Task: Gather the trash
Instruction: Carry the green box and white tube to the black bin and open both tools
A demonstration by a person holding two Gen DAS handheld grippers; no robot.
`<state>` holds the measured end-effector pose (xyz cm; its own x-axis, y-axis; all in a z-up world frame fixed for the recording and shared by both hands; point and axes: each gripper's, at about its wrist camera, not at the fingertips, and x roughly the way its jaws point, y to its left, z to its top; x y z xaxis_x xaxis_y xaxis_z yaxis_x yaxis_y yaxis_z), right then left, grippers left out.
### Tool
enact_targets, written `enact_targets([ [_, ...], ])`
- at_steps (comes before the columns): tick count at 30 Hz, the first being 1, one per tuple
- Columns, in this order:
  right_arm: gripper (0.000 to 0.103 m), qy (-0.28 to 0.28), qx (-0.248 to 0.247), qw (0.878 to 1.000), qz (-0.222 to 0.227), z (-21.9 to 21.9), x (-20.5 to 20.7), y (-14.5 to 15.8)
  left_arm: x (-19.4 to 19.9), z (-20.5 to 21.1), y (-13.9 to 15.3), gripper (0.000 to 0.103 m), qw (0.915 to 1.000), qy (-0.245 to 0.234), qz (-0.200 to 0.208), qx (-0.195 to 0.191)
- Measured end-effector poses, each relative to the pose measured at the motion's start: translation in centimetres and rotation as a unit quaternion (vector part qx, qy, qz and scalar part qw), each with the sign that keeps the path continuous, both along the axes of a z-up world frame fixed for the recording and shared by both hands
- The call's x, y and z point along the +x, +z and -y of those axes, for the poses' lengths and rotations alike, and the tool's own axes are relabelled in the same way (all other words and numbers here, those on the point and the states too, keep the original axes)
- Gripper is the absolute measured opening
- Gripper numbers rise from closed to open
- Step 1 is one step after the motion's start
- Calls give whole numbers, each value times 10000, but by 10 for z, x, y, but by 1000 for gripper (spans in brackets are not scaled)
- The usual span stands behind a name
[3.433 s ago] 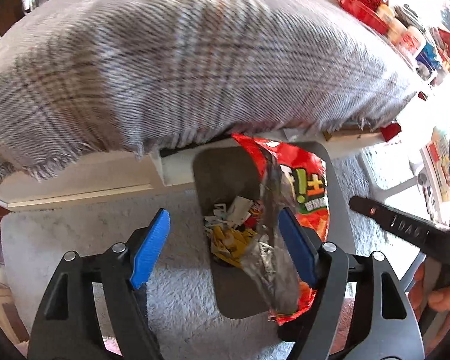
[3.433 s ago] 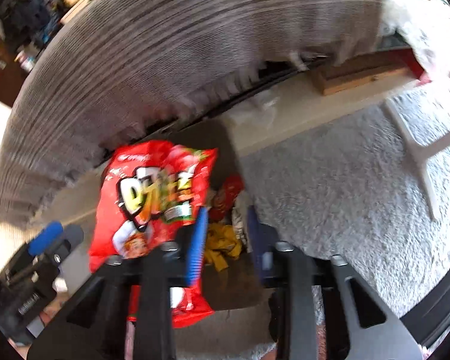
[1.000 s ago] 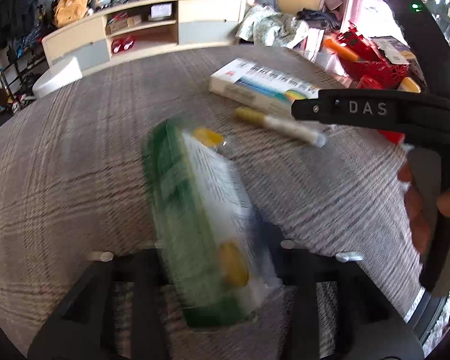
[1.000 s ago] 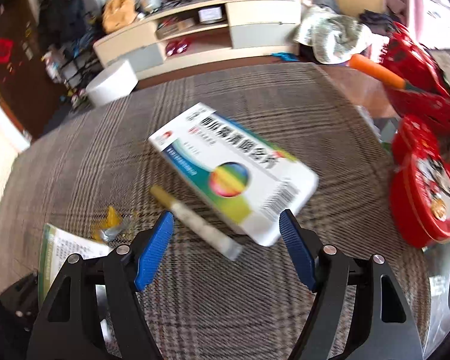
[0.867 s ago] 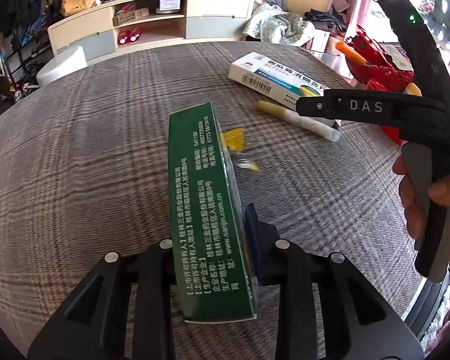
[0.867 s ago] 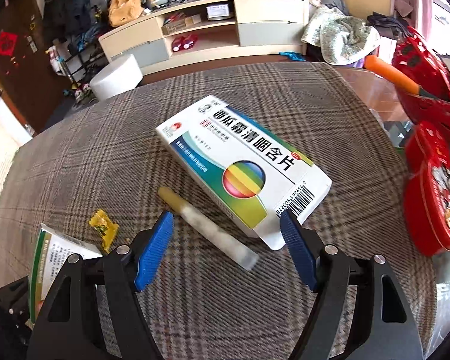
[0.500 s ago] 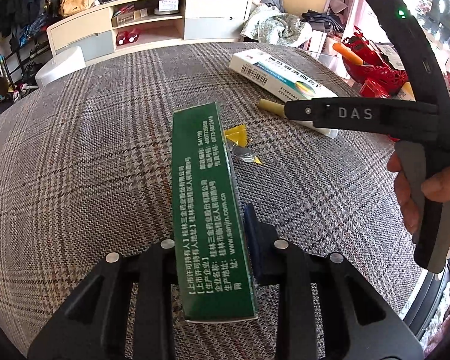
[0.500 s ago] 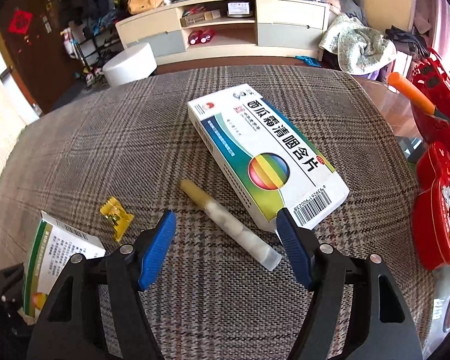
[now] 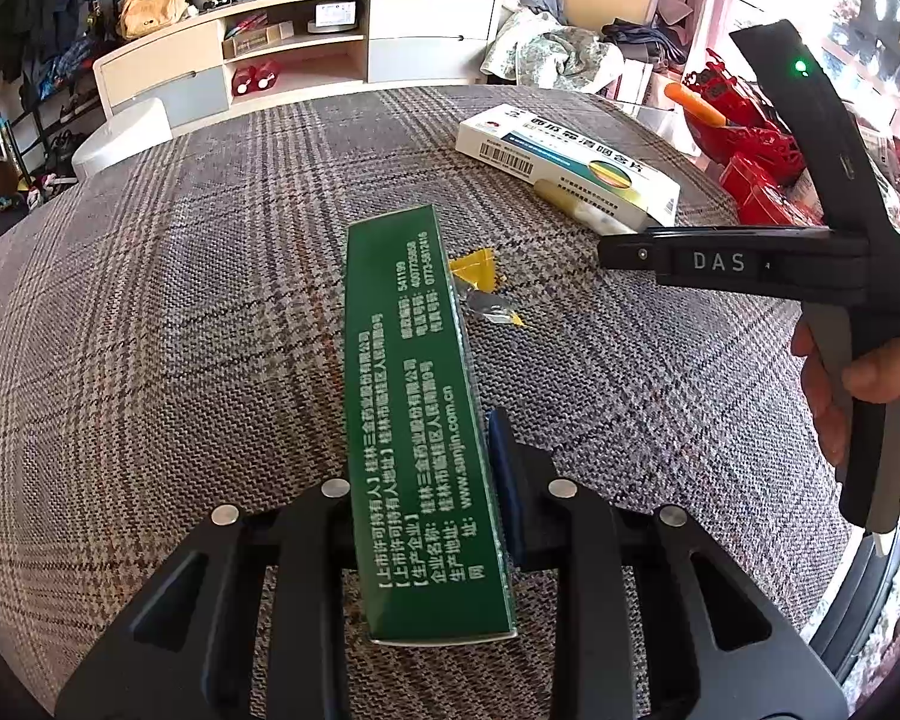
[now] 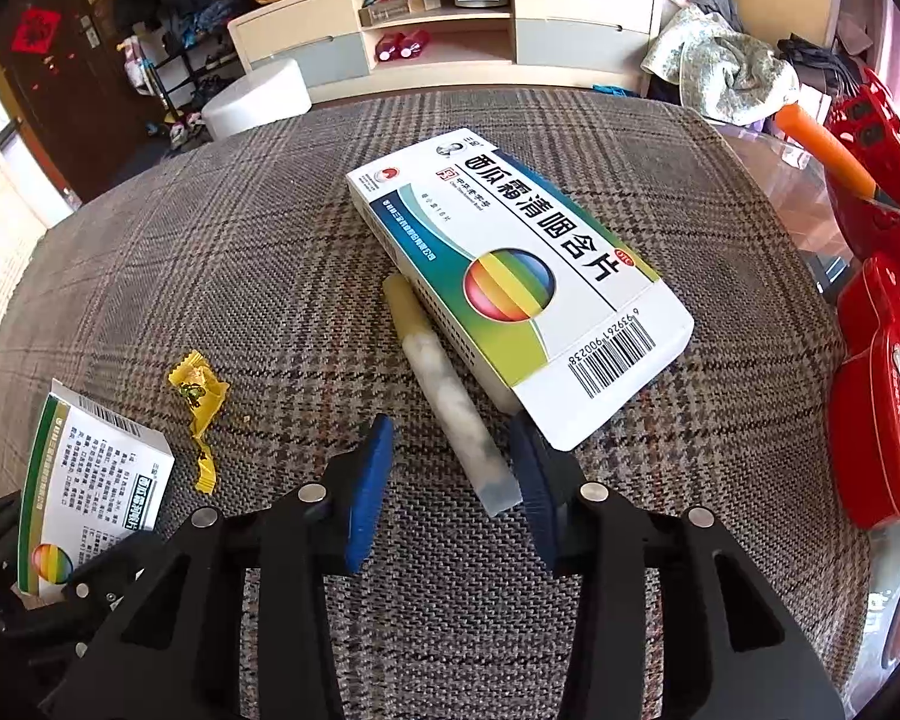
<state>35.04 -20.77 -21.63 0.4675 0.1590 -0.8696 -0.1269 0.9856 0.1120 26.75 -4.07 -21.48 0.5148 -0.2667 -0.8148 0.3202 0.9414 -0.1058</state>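
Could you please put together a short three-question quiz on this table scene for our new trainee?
1. True or false: the left tongs grip the green medicine box.
2. What lies between the closing pads of the right tongs? A) the yellow candy wrapper B) the white tube C) the red tin
3. Fill in: the white tube lies right beside the white ____ box with the rainbow ball.

Key: 1 true; 2 B; 3 medicine.
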Motion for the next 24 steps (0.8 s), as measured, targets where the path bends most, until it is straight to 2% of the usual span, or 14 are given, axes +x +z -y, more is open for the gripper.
enact_targets([
  [2, 21, -17, -267, 9996, 101, -6, 0, 1, 0, 1, 1, 25, 10000, 4, 29, -19],
  [4, 14, 29, -238, 9997, 97, -8, -3, 2, -2, 1, 3, 25, 10000, -4, 53, -54],
  [8, 14, 45, -177, 9998, 100, -12, -26, 8, -16, 3, 15, 25, 9999, -12, 142, -21],
  [12, 13, 90, -159, 9997, 172, -14, -72, 25, -42, 4, 31, 25, 9998, 0, 210, 63],
  [18, 14, -55, -86, 9994, 329, -6, -156, 62, -108, 7, 65, 25, 9995, 31, 319, 37],
  [24, 14, -264, 125, 9991, 306, 5, -239, 79, -176, 6, 75, 25, 9996, -27, 222, -194],
])
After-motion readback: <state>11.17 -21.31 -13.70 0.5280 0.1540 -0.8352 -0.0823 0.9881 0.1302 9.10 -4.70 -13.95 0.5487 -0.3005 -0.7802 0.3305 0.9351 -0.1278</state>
